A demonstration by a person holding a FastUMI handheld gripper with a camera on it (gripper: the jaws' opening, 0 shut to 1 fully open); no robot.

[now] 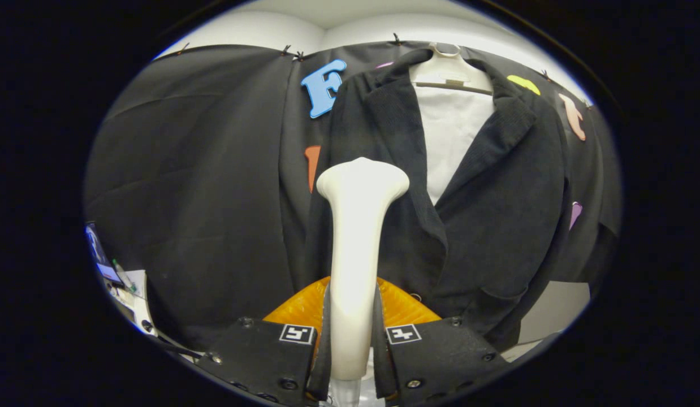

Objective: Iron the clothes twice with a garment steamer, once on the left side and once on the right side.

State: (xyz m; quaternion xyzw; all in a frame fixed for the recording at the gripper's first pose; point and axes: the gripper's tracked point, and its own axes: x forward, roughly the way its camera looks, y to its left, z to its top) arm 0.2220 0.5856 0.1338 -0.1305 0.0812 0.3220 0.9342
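Between closed fingers (352, 339), white steamer (358, 226) faces hung black jacket (497, 215).

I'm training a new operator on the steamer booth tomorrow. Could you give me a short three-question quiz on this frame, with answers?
1. True or false: the gripper holds the white garment steamer by its handle, a finger on each side.
2. Multiple choice: the steamer's head shows in front of which part of the dark jacket? A) the panel beside the blue letter; B) the panel on the opposite side; C) the collar.
3. What does the jacket hang on?

Key
1. True.
2. A.
3. A white hanger, with a white lining or shirt showing between the lapels.
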